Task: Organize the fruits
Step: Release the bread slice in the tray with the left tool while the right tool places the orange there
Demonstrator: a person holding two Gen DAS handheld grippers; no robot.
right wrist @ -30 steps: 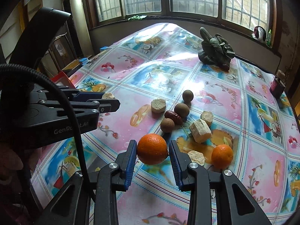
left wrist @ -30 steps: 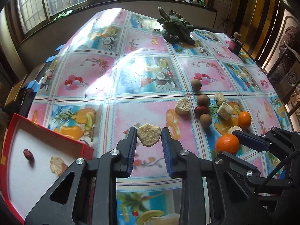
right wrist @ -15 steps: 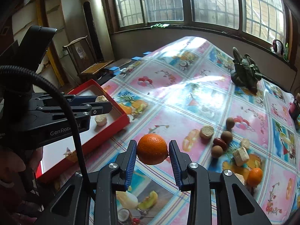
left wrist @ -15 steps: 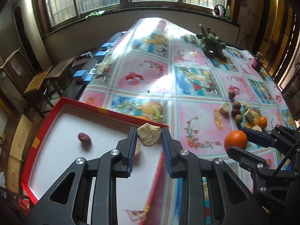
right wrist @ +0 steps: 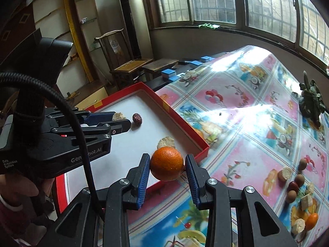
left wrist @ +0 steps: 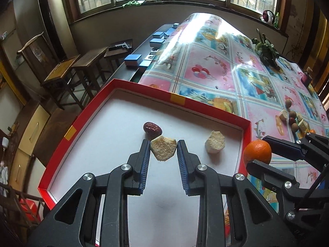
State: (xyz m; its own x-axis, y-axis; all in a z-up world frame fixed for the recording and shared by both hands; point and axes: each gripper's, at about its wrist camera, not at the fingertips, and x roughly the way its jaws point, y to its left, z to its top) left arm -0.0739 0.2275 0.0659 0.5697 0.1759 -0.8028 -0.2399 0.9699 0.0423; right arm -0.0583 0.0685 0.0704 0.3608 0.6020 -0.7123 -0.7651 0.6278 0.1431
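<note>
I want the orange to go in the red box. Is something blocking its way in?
Nothing visible blocks it. The right tongs hold the orange at the red box edge; inside, a date and pale piece leave bare floor.

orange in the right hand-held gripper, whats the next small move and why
Probably carry the round orange a little further over the red-rimmed white tray before lowering it: the right hand-held gripper holds it at the tray's near corner, beside the pale cut chunk lying inside.
</note>
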